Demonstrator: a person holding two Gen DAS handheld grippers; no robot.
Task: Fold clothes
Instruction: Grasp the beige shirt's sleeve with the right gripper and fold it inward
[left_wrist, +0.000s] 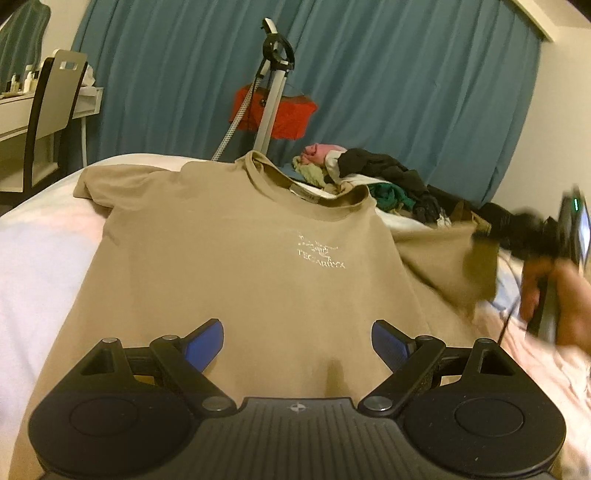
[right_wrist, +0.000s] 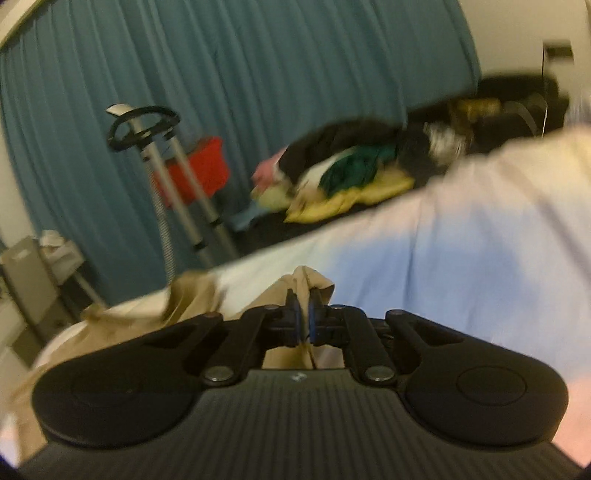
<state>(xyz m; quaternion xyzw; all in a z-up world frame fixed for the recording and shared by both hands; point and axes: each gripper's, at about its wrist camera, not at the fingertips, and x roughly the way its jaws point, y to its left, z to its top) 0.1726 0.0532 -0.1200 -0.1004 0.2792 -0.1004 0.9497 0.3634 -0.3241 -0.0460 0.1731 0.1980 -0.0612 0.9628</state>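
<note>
A tan T-shirt (left_wrist: 229, 266) with a white chest logo lies face up on the white bed (left_wrist: 33, 266), collar toward the far side. My left gripper (left_wrist: 297, 341) is open and empty, low over the shirt's lower middle. My right gripper (right_wrist: 303, 308) is shut on a bunched edge of the tan T-shirt (right_wrist: 310, 286). In the left wrist view the right gripper (left_wrist: 487, 236) is blurred at the far right and holds the shirt's right sleeve lifted off the bed.
A heap of mixed clothes (left_wrist: 373, 177) lies at the bed's far side, also in the right wrist view (right_wrist: 343, 173). A garment steamer stand (left_wrist: 273, 85) with a red item (left_wrist: 280, 110) stands before blue curtains (left_wrist: 406, 81). A desk and chair (left_wrist: 48, 110) stand at the left.
</note>
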